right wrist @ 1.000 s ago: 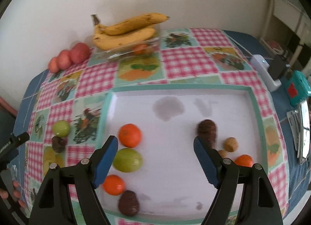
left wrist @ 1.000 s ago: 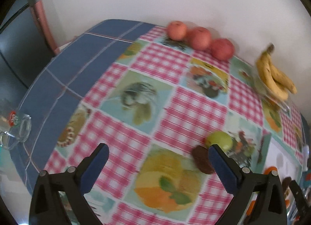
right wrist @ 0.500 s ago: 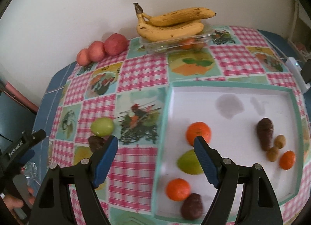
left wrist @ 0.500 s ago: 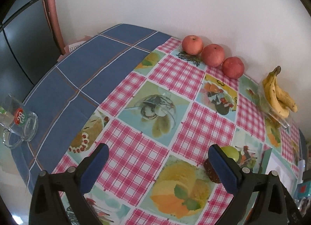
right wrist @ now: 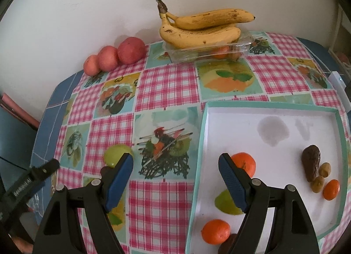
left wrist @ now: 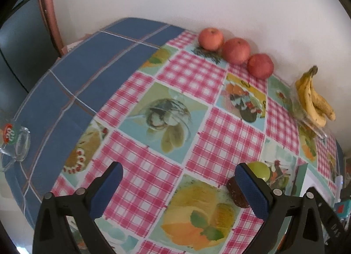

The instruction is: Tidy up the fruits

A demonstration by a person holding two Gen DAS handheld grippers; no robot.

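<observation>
Fruits lie split between a patterned tablecloth and a white tray as sorting goes on. From the left wrist camera, the left gripper (left wrist: 178, 184) hangs over the tablecloth (left wrist: 197, 78) with its jaws spread wide and nothing between them. A green fruit (left wrist: 260, 170) and a dark brown fruit (left wrist: 237, 194) sit touching each other just beyond its right finger, short of the tray (left wrist: 299, 179), whose corner shows to their right. They look like the next pieces to be collected. 3 red apples (left wrist: 235, 51) line the wall far behind the tray, and a bunch of bananas (left wrist: 313, 100) rests on a clear punnet (left wrist: 316, 130) beside them.

From the right wrist camera, the right gripper (right wrist: 175, 179) hovers over the tray's left rim (right wrist: 198, 155), jaws apart and empty, seemingly free for another pick. Inside the tray lie 3 oranges (right wrist: 243, 164), a green fruit (right wrist: 226, 202), a long brown fruit (right wrist: 310, 163) and 2 small brown ones (right wrist: 321, 176), loosely clustered. The stray green fruit (right wrist: 116, 155) lies left of the tray, partly hidden by the gripper's left finger.
</observation>
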